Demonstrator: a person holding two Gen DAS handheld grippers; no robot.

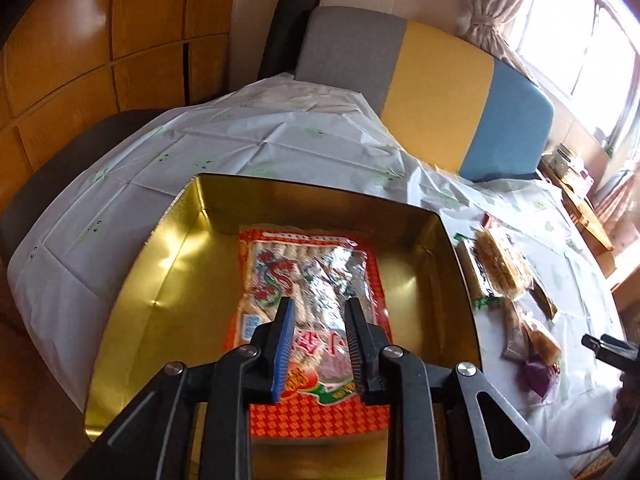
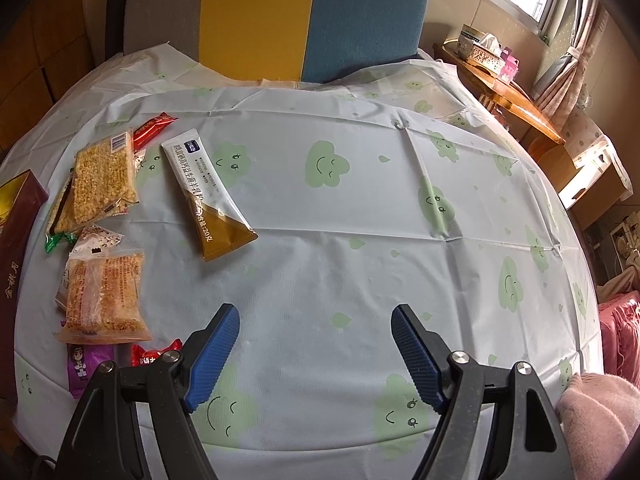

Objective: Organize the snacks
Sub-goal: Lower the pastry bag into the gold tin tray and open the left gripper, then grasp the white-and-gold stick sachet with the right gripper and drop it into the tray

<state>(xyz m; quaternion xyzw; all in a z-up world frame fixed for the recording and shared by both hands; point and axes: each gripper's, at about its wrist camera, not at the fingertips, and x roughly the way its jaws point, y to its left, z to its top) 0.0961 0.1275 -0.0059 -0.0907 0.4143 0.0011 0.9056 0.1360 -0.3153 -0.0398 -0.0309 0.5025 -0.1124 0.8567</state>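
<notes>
A gold-lined tin box (image 1: 168,264) holds a large orange snack bag (image 1: 312,300) lying flat. My left gripper (image 1: 318,308) hovers over that bag with its fingers parted and nothing between them. My right gripper (image 2: 316,320) is wide open and empty above bare tablecloth. Loose snacks lie to its left: a white and gold sachet (image 2: 208,196), a rice cracker pack (image 2: 104,176), an orange cake pack (image 2: 104,296), a red wrapper (image 2: 154,128), a purple pack (image 2: 86,364) and a small red candy (image 2: 154,354). Some also show in the left wrist view (image 1: 504,268).
The box's maroon outer wall (image 2: 16,236) stands at the left edge of the right wrist view. A white tablecloth (image 2: 360,220) with green clouds covers the round table. A grey, yellow and blue chair back (image 2: 312,20) stands behind it. A wooden side table (image 2: 508,92) is at the right.
</notes>
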